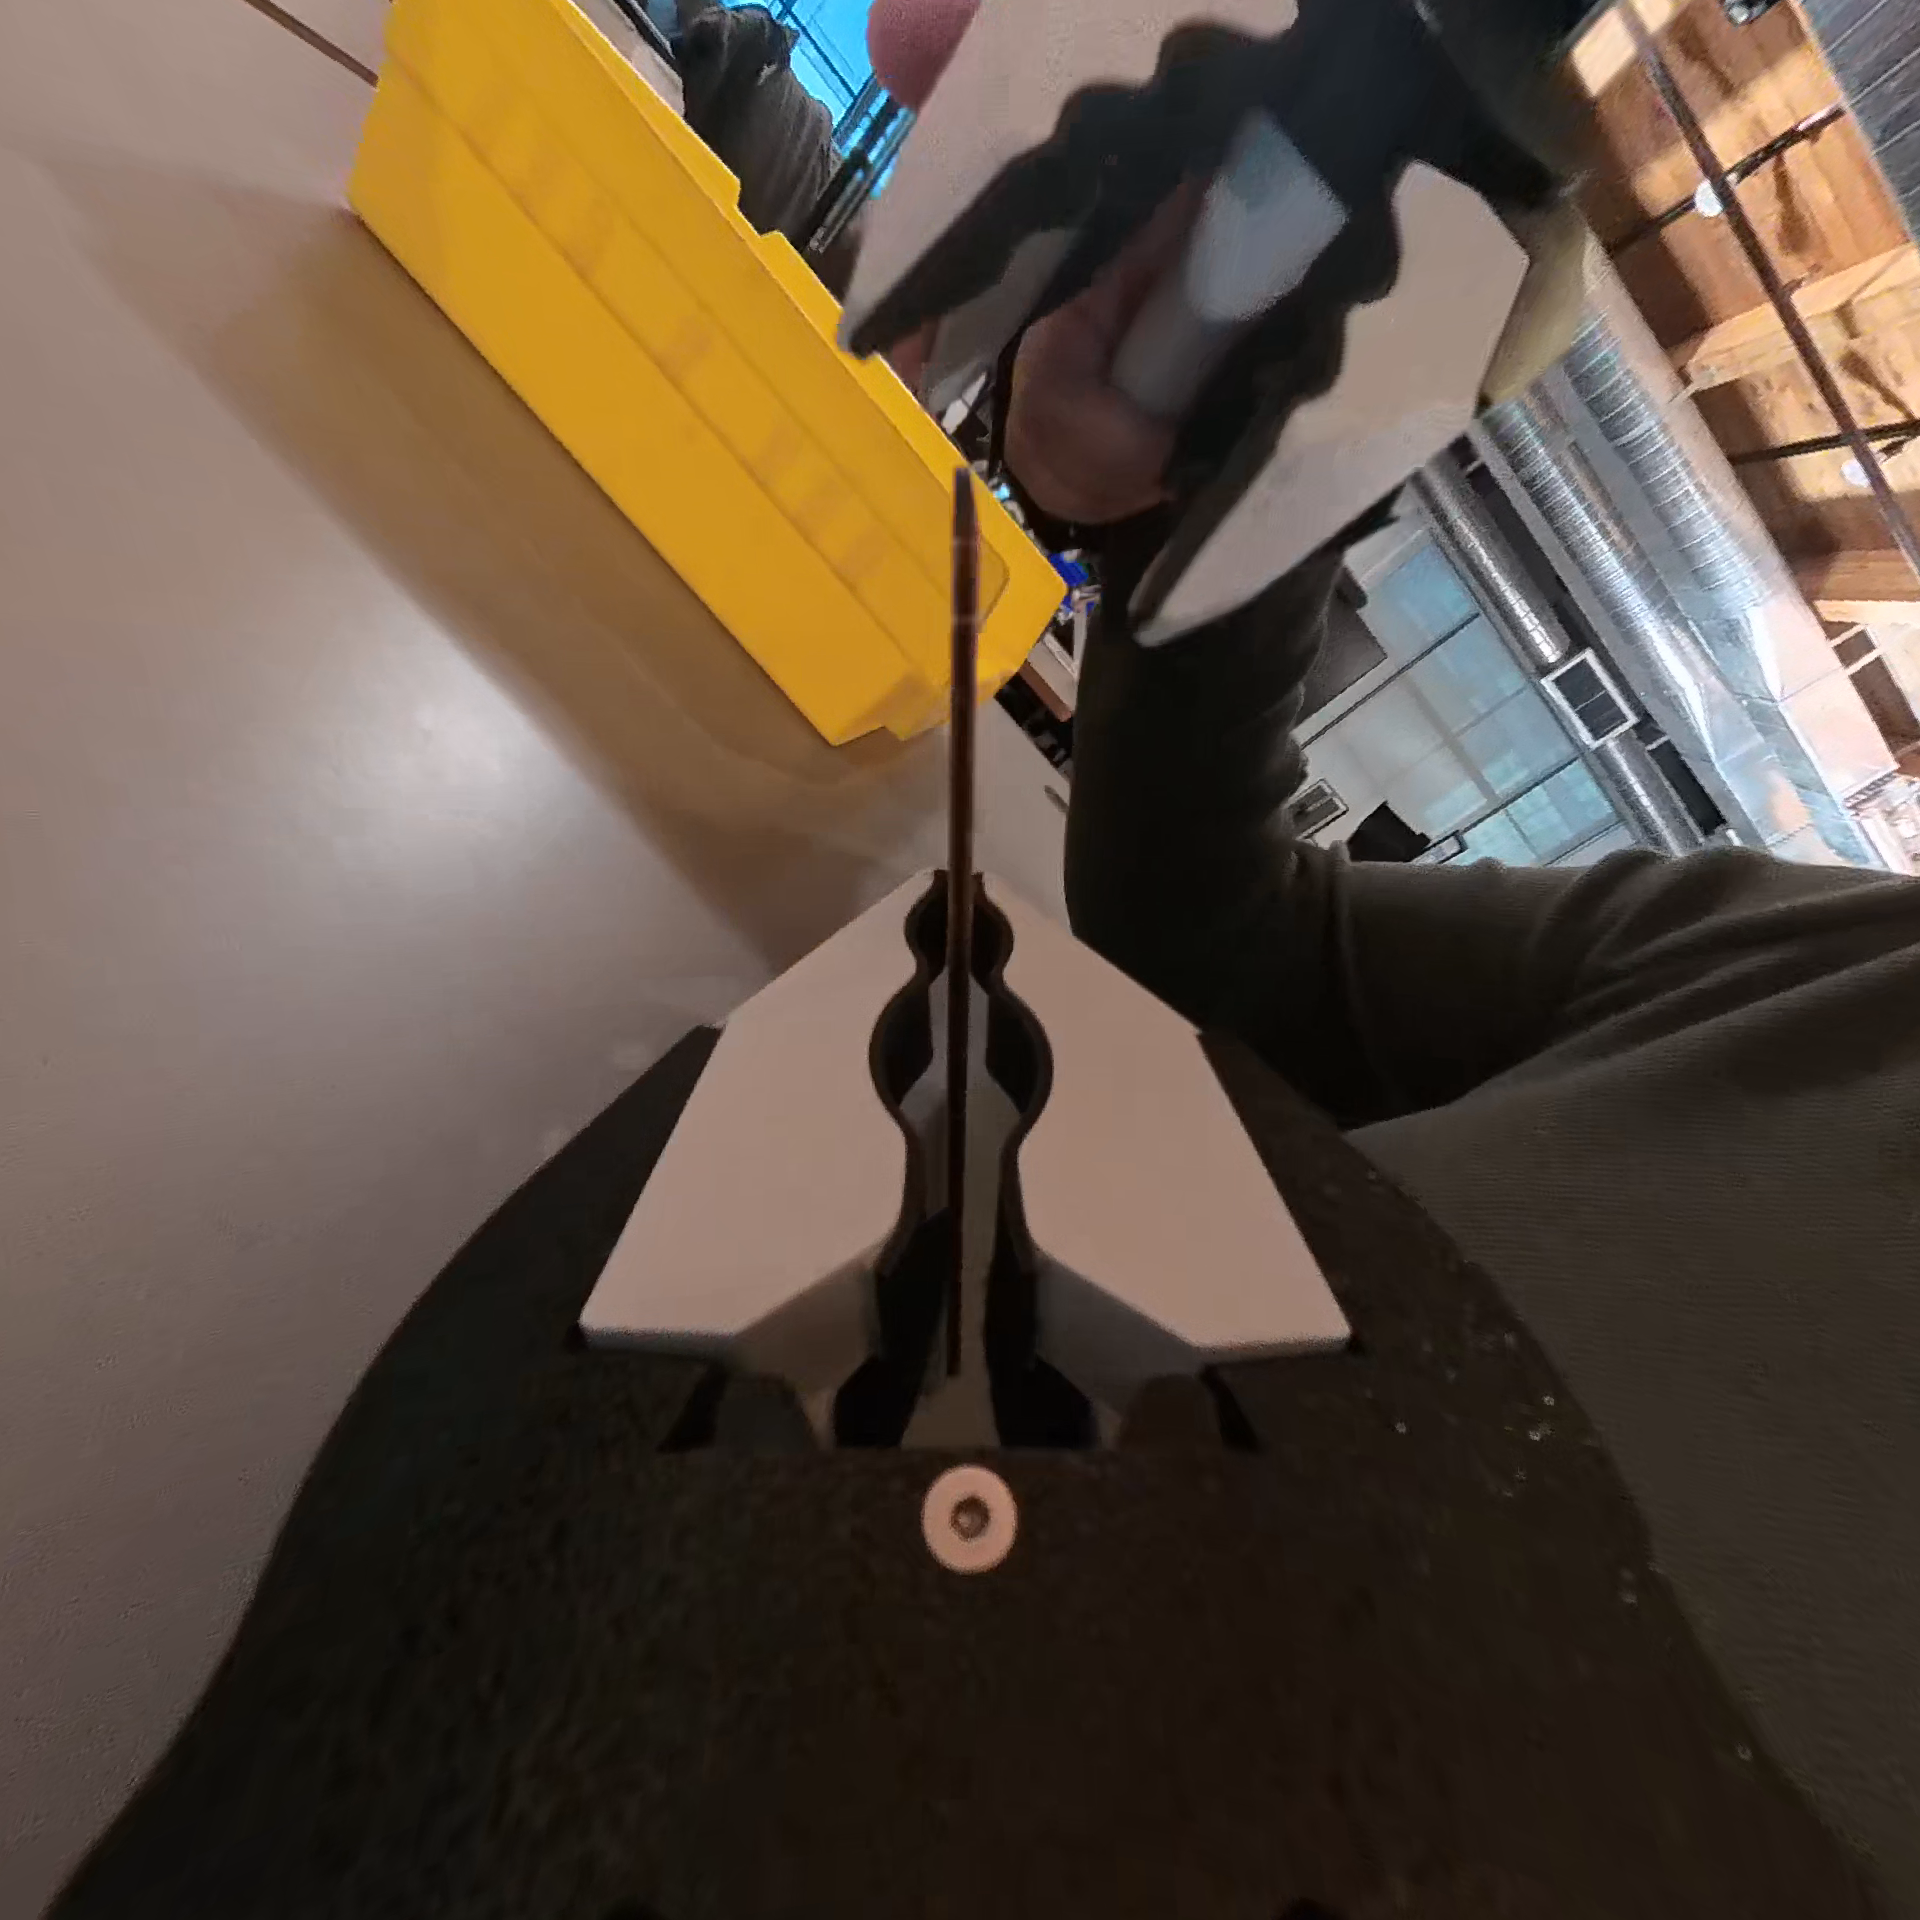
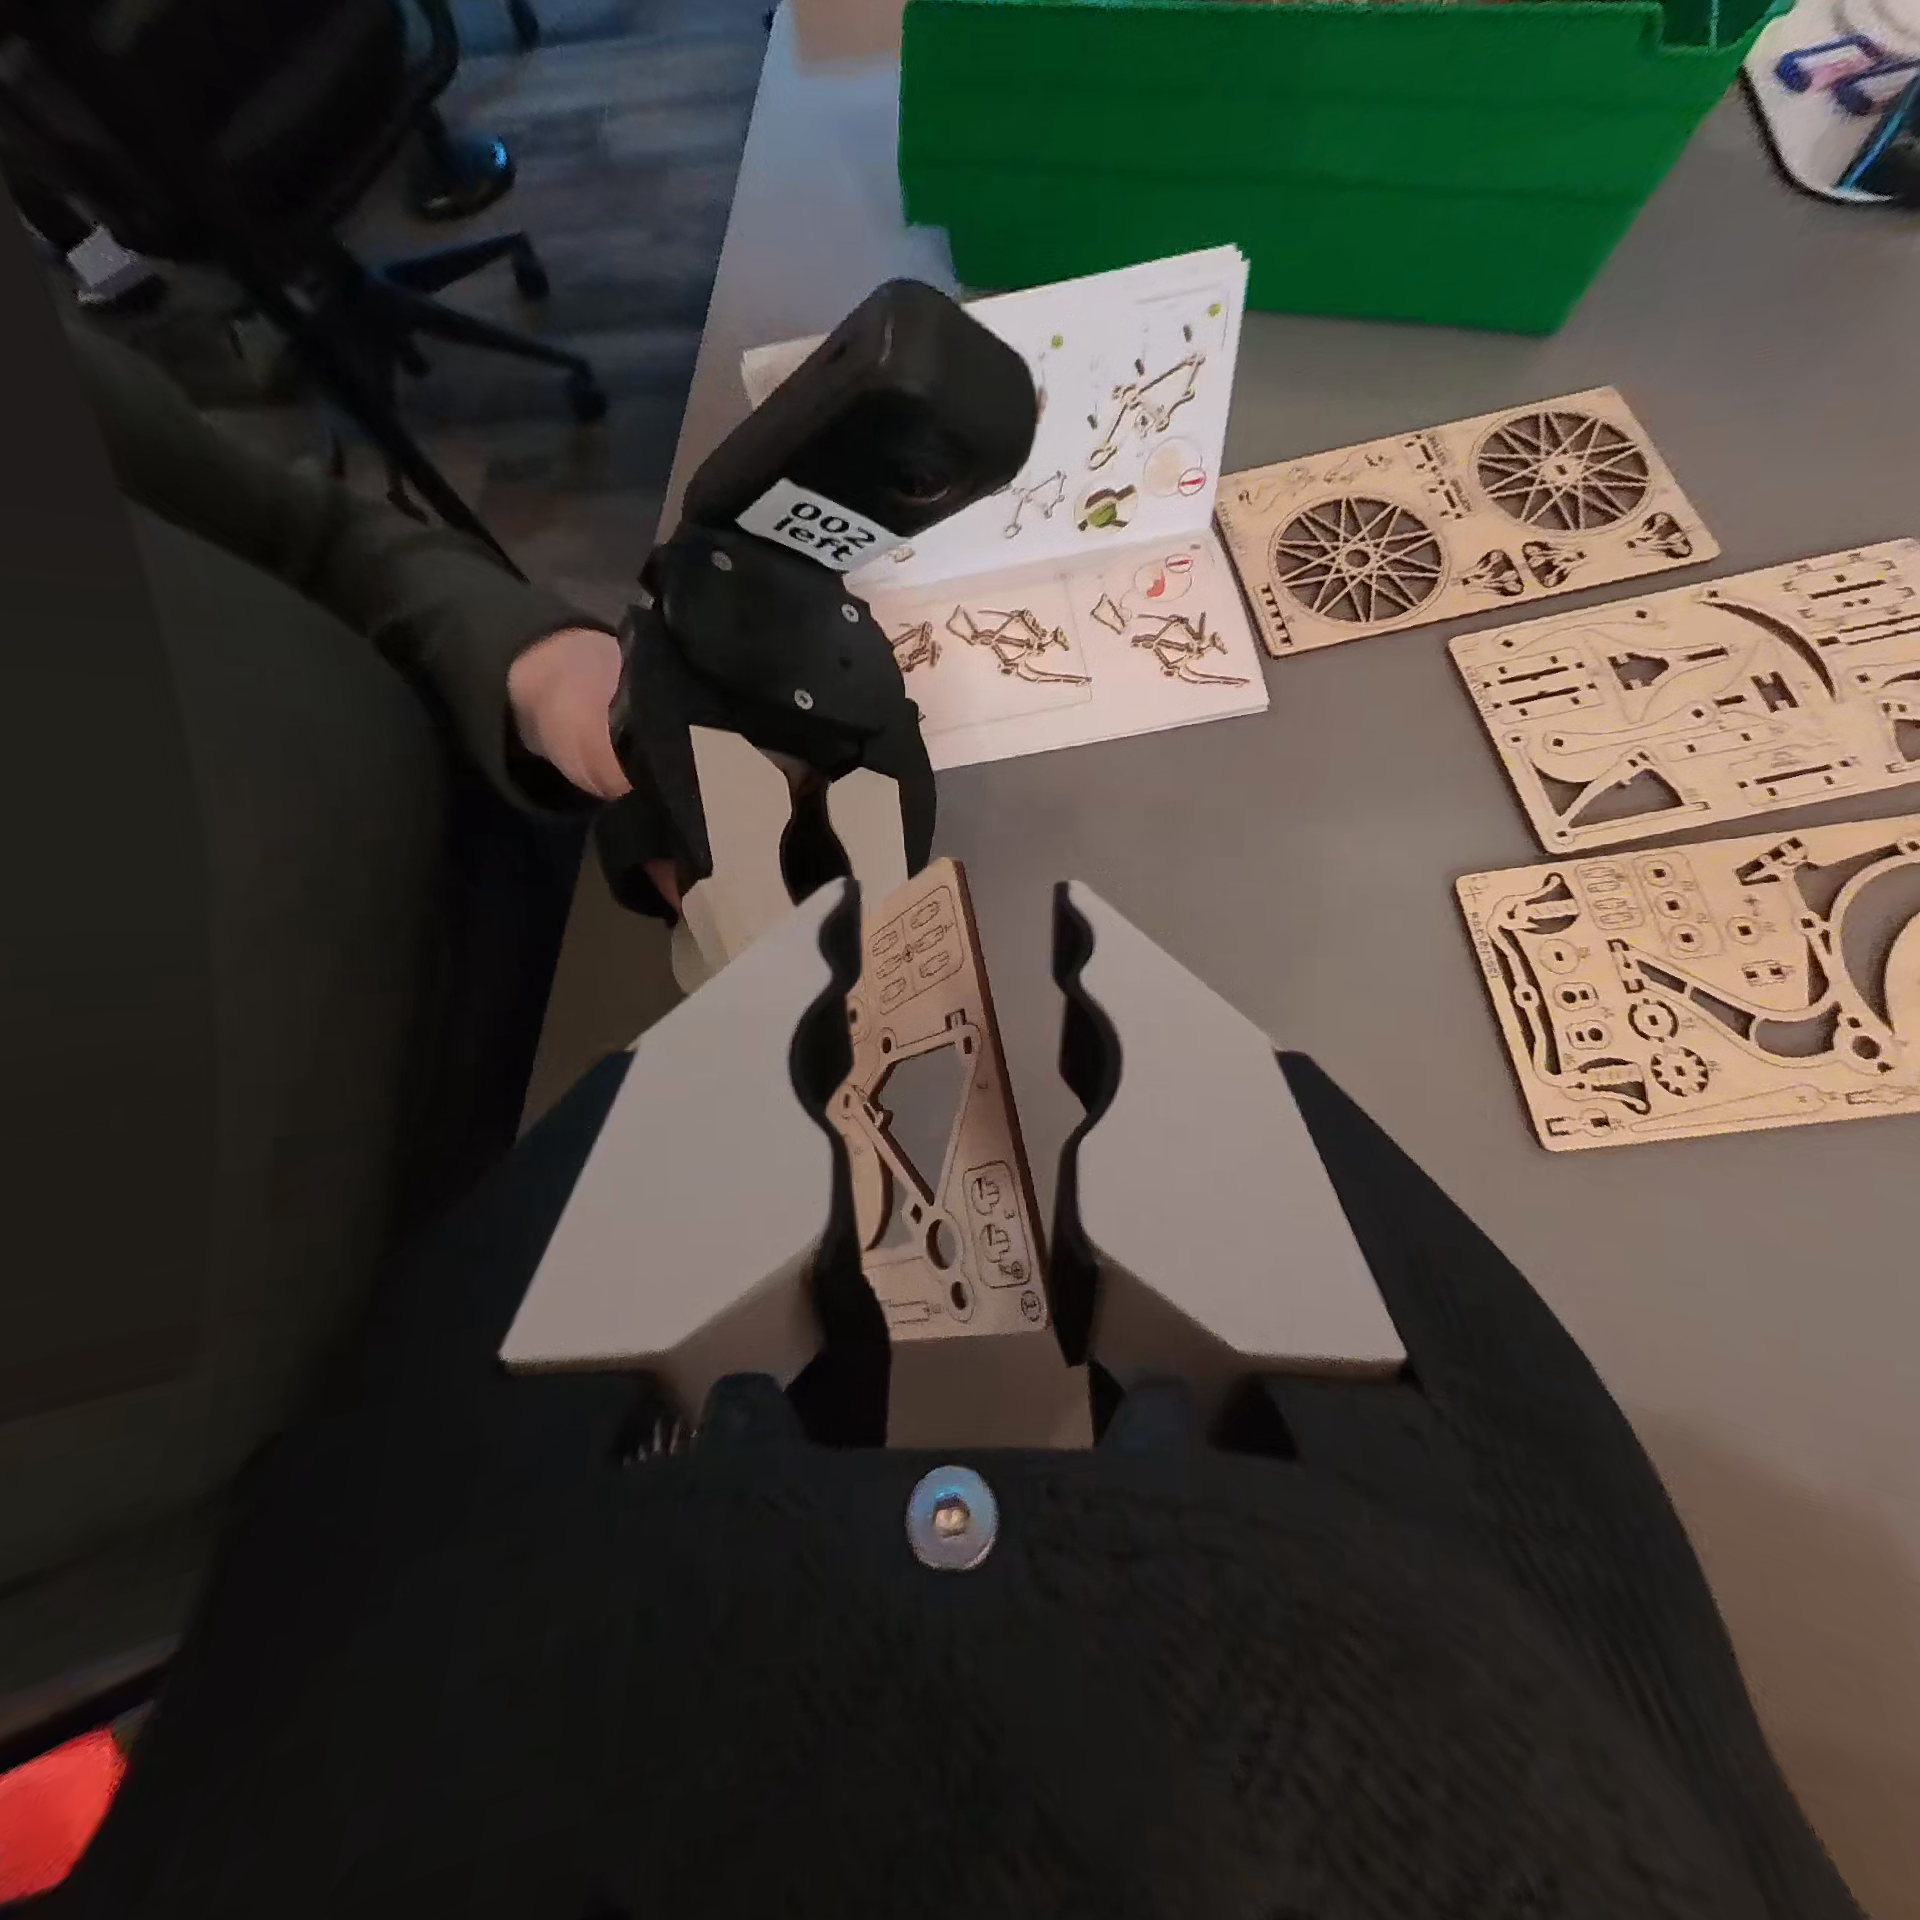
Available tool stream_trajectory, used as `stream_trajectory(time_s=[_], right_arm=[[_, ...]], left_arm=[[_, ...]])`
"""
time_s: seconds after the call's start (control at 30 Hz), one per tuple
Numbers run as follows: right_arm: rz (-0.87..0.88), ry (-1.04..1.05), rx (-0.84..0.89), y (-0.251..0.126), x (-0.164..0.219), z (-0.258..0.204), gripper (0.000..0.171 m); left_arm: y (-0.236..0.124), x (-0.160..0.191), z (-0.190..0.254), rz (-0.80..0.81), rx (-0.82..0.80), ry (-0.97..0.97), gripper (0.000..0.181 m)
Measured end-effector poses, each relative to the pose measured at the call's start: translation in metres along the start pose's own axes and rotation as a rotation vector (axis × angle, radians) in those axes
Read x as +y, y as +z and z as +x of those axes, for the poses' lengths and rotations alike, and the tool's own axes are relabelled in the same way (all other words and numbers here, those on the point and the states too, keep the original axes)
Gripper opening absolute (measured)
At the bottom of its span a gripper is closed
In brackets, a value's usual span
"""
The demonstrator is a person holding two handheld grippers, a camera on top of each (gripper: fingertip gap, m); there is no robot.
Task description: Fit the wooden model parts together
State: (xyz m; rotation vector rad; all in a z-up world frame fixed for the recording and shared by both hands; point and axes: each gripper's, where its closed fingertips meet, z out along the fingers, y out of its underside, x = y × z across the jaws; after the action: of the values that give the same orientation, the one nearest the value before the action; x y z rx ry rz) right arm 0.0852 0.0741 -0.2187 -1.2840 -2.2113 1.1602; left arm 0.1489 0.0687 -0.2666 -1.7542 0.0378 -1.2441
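My left gripper (image 1: 961,883) is shut on a thin wooden part sheet (image 1: 963,727), seen edge-on and sticking straight out past the fingertips. In the right wrist view the same sheet (image 2: 935,1091), with a cut-out triangular frame part, stands on edge in the gap of my right gripper (image 2: 956,894). That gripper is open, and the sheet lies close to its left finger (image 2: 727,1143). The left gripper (image 2: 800,831) holds the sheet's far end. The right gripper (image 1: 1143,343) shows open and blurred above the sheet in the left wrist view.
Three more wooden part sheets (image 2: 1455,520) (image 2: 1704,707) (image 2: 1683,987) lie flat on the grey table (image 2: 1351,1299) to the right. An open instruction booklet (image 2: 1091,520) and a green bin (image 2: 1247,156) sit behind. A yellow bin (image 1: 675,364) stands on the table. An office chair (image 2: 447,270) stands off the table's left edge. My right fingertips sit around 7 cm from my left ones.
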Motion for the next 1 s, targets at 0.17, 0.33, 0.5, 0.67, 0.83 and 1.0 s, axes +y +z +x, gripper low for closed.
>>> stream_trajectory(time_s=[0.17, 0.33, 0.5, 0.67, 0.83, 1.0], right_arm=[[-0.088, -0.011, -0.011, -0.003, 0.012, 0.004, 0.023], [-0.131, -0.001, -0.018, 0.004, 0.023, 0.007, 0.023], [-0.142, 0.091, -0.07, 0.01, 0.029, 0.006, 0.014], [-0.128, 0.111, -0.122, 0.01, 0.031, 0.003, 0.01], [-0.142, 0.085, -0.109, 0.01, 0.033, 0.002, 0.01], [-0.16, 0.025, -0.068, 0.009, 0.033, 0.0, 0.01]], left_arm=[[0.002, 0.004, -0.005, -0.018, -0.018, -0.012, 0.001], [0.004, 0.007, -0.008, -0.031, -0.044, 0.006, 0.002], [0.004, 0.008, -0.008, -0.034, -0.05, 0.025, 0.002], [0.006, 0.01, -0.007, -0.048, -0.051, 0.044, 0.003], [0.007, 0.012, -0.007, -0.06, -0.059, 0.058, 0.003], [0.008, 0.014, -0.006, -0.068, -0.057, 0.075, 0.003]])
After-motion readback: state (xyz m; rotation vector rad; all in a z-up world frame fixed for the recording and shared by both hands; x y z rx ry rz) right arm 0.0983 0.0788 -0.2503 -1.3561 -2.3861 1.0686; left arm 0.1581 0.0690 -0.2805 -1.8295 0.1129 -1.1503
